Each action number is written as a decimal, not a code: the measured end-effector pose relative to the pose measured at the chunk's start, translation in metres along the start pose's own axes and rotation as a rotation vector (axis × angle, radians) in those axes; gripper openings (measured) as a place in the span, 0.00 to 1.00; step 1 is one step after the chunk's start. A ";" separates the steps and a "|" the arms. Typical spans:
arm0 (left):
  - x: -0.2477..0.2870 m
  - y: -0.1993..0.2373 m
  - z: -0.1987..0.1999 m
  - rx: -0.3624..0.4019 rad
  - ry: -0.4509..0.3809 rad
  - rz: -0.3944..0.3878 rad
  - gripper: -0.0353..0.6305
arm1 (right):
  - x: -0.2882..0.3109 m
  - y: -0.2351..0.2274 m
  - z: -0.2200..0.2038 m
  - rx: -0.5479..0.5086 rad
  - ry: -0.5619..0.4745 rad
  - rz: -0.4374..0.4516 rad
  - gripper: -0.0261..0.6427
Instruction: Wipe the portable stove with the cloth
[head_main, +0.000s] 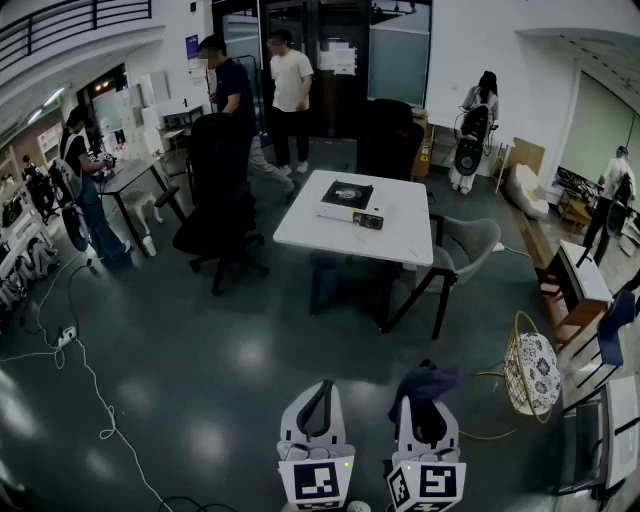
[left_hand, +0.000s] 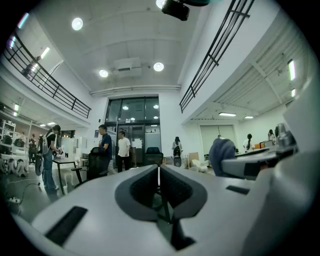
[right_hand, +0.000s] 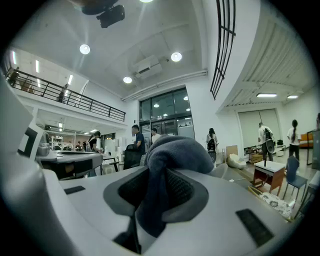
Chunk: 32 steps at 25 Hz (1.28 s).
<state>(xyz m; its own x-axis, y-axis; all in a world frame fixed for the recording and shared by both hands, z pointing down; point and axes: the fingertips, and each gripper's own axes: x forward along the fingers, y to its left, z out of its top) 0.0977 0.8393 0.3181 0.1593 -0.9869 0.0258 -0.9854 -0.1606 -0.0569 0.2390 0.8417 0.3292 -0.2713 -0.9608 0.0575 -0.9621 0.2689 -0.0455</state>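
Two grippers above the dark glossy floor (head_main: 200, 380), well short of the white bench (head_main: 410, 240).
Our left gripper (head_main: 321, 388) has its jaws closed on nothing; our right gripper (head_main: 426, 402) pinches the blue-grey cloth (head_main: 428, 378). We see the portable stove (head_main: 349, 202) on the bench, long axis crosswise, control panel facing us.
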 end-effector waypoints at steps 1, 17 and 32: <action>0.001 0.001 0.001 0.002 0.000 -0.001 0.09 | 0.001 0.001 0.001 0.000 -0.002 0.002 0.19; 0.011 0.014 -0.003 0.007 -0.002 -0.014 0.09 | 0.018 0.012 -0.009 0.021 0.029 0.031 0.19; 0.043 0.047 -0.023 0.020 0.035 -0.039 0.09 | 0.058 0.028 -0.023 0.038 0.066 0.013 0.19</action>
<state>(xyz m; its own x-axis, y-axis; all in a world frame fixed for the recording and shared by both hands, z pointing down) 0.0567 0.7893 0.3397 0.1950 -0.9788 0.0633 -0.9770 -0.1995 -0.0748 0.1962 0.7954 0.3543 -0.2860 -0.9503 0.1227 -0.9571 0.2771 -0.0849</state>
